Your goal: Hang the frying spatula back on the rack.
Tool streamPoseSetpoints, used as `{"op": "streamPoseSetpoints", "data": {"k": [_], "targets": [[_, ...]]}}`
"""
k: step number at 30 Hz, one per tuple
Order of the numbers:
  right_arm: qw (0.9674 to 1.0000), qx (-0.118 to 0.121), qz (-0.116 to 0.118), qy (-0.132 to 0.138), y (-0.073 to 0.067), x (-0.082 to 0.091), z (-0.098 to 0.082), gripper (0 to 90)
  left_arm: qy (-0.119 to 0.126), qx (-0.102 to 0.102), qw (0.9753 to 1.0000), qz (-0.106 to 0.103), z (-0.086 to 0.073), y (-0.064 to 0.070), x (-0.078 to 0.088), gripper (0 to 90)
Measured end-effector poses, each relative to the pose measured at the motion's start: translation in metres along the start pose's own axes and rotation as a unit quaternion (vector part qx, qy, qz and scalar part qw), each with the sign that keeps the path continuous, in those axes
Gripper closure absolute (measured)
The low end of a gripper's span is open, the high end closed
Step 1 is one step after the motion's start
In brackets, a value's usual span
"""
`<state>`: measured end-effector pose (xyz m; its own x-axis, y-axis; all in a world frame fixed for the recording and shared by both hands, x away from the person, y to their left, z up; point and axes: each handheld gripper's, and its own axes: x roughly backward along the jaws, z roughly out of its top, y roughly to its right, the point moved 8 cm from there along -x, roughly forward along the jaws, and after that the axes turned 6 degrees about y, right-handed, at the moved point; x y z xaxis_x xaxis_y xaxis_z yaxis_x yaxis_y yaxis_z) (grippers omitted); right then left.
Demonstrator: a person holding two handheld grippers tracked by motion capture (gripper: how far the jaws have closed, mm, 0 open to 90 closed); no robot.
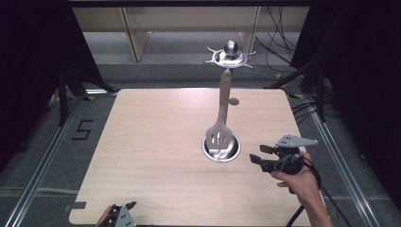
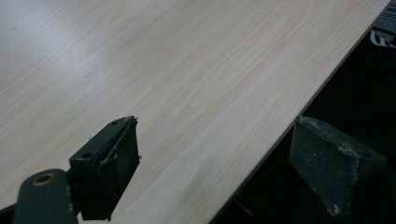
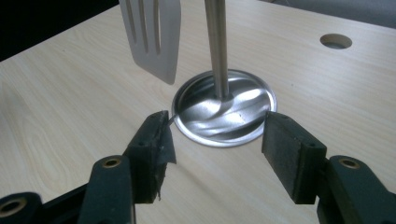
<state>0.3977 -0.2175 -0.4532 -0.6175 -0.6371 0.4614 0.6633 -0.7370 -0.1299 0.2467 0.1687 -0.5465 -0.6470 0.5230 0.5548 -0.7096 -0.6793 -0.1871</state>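
Observation:
A metal utensil stand rises from a round shiny base [image 1: 221, 148] [image 3: 233, 109] on the wooden table [image 1: 156, 142]. Its thin pole [image 3: 215, 42] ends in a hooked top [image 1: 230, 55]. From that top hangs a slotted spatula [image 1: 219, 135] [image 3: 152, 32] with a beige handle, its head just above the base. My right gripper [image 1: 257, 153] [image 3: 217, 140] is held by a hand just right of the base, open and empty, its jaws pointing at the base rim. At the table's near left edge sits my left gripper [image 1: 124, 208] [image 2: 219, 154], open with nothing between its jaws.
A small round hole [image 1: 233, 101] [image 3: 335, 41] is cut in the table behind the stand. Metal rails run along the floor on both sides, and cables lie at the back right. The table's near edge [image 2: 280, 135] passes between the left jaws.

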Motion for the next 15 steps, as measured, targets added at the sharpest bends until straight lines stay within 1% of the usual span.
{"op": "streamPoseSetpoints", "data": {"k": [1, 2, 3, 4, 5, 6, 7, 8, 9, 10, 11, 12, 13, 14, 15], "targets": [[0.9999, -0.008, -0.005, -0.005, -0.001, 0.001, -0.002, 42.9, -0.001, 0.001, 1.0000, 0.000, 0.000, 0.000, 0.000, 15.0], [0.9999, -0.009, -0.003, -0.006, -0.001, 0.001, -0.004, 42.9, -0.006, -0.006, 1.0000, 0.003, -0.001, -0.001, 0.000, 15.0], [0.9999, -0.010, -0.006, -0.008, 0.000, 0.002, -0.005, 42.9, -0.006, -0.007, 1.0000, 0.003, -0.001, -0.001, 0.000, 14.9], [0.9999, -0.002, -0.008, -0.006, 0.002, 0.002, -0.006, 42.8, -0.006, -0.007, 1.0000, 0.003, -0.001, -0.001, 0.000, 14.9], [0.9998, -0.016, -0.002, -0.010, -0.001, 0.004, -0.007, 42.8, -0.005, -0.007, 1.0000, 0.003, -0.001, -0.001, 0.000, 14.9], [0.9998, -0.017, -0.001, -0.009, -0.001, 0.003, -0.008, 42.8, 0.000, -0.001, 1.0000, 0.002, 0.000, 0.000, 0.000, 14.9], [0.9999, -0.009, -0.009, -0.007, 0.002, 0.004, -0.009, 42.7, 0.000, -0.001, 1.0000, 0.000, 0.000, 0.001, 0.000, 14.9], [0.9998, -0.012, -0.005, -0.012, 0.001, 0.005, -0.011, 42.7, 0.001, 0.000, 1.0000, 0.001, 0.000, 0.001, 0.000, 14.9], [0.9998, -0.014, -0.004, -0.010, 0.001, 0.004, -0.012, 42.6, -0.006, -0.008, 0.9999, -0.003, -0.001, 0.000, 0.001, 14.9], [0.9998, -0.013, -0.004, -0.016, 0.000, 0.005, -0.014, 42.5, -0.005, -0.007, 1.0000, -0.002, -0.001, 0.000, 0.001, 15.0], [0.9999, 0.000, -0.009, -0.008, 0.003, 0.004, -0.014, 42.4, -0.004, -0.007, 1.0000, -0.002, -0.001, 0.001, 0.001, 14.9], [0.9998, -0.007, -0.007, -0.018, 0.001, 0.005, -0.017, 42.3, -0.004, -0.007, 1.0000, -0.001, -0.001, 0.001, 0.001, 15.0], [0.9999, 0.000, -0.007, -0.011, 0.002, 0.003, -0.018, 42.2, 0.001, -0.001, 1.0000, 0.001, -0.001, 0.001, 0.000, 14.9], [0.9997, -0.013, -0.005, -0.021, 0.000, 0.004, -0.020, 42.1, 0.000, -0.003, 1.0000, 0.003, -0.001, 0.001, 0.000, 15.0], [0.9998, -0.005, -0.005, -0.017, 0.001, 0.003, -0.021, 42.0, 0.000, -0.003, 1.0000, 0.002, -0.001, 0.001, 0.000, 15.0]]}}
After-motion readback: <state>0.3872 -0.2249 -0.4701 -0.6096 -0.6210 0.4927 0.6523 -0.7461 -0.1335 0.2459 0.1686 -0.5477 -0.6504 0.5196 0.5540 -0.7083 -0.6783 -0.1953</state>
